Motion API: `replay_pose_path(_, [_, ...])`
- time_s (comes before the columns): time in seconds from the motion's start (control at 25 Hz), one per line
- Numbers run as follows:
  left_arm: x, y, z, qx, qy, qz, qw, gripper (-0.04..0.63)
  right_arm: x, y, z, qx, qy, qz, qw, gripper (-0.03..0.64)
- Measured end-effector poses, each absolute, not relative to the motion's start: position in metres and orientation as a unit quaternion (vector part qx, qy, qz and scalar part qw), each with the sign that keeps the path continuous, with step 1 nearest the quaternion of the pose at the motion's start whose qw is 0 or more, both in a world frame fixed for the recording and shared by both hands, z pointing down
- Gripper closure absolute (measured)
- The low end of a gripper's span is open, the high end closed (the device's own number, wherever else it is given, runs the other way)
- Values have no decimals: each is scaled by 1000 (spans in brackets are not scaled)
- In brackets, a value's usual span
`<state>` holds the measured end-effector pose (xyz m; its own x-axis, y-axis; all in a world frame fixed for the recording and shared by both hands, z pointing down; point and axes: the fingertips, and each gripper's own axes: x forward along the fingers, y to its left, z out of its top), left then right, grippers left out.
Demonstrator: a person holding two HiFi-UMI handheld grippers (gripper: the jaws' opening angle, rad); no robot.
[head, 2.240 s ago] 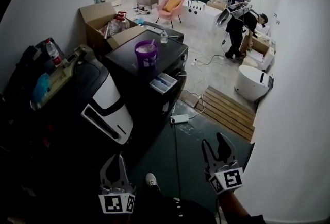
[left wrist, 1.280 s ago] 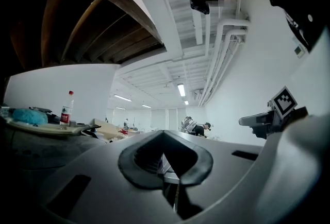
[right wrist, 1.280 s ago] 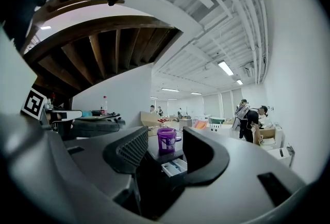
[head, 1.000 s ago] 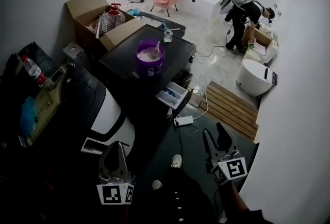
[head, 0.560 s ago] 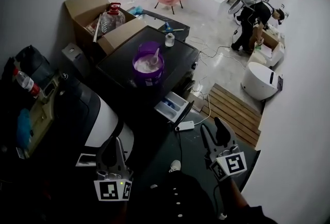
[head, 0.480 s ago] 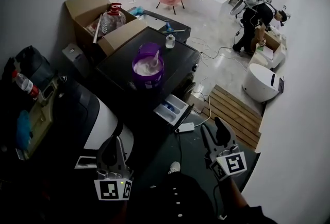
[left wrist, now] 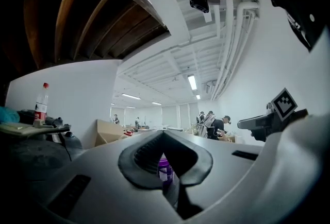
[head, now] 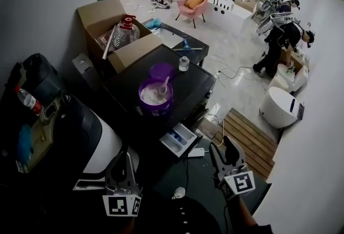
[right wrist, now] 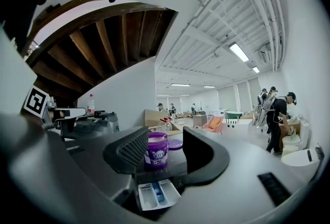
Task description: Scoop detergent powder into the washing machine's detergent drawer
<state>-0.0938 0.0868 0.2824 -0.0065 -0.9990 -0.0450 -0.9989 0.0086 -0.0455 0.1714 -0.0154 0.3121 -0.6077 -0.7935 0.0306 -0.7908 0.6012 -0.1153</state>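
Purple detergent tub point(head: 156, 109) is standing open on top of the washing machine point(head: 188, 85), with its lid point(head: 161, 70) lying just behind it. White scoop point(head: 163, 86) is sitting in the powder point(head: 150, 96), handle leaning up and to the right. Detergent drawer point(head: 179, 140) is sticking out of the machine front, below the tub and on the person's side.

L gripper point(head: 127, 156): jaws are meeting at the tips and gripping nothing. It is hanging low, well short of the machine. R gripper point(head: 222, 146): jaws are standing apart and are empty. Its own view is framing tub point(right wrist: 156, 150) and drawer point(right wrist: 154, 194) between them, both well off.

Key relation: tub and drawer are both lying ahead and to the left of the R gripper, with the drawer the nearer of the two. Judgement: R gripper is sitting better lined up for the scoop, since the handle is tilting toward its side. The approach needs to be fwd and up over the drawer to reach the tub rim. Neither gripper is near contact yet; scooping not begun.
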Motion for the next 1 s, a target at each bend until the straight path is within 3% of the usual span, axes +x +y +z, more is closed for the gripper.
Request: replay_pose_path(1.0, [-190,-77,289,-731,682,30,26,591,76,-163,310,-440,896,-59,-1,405])
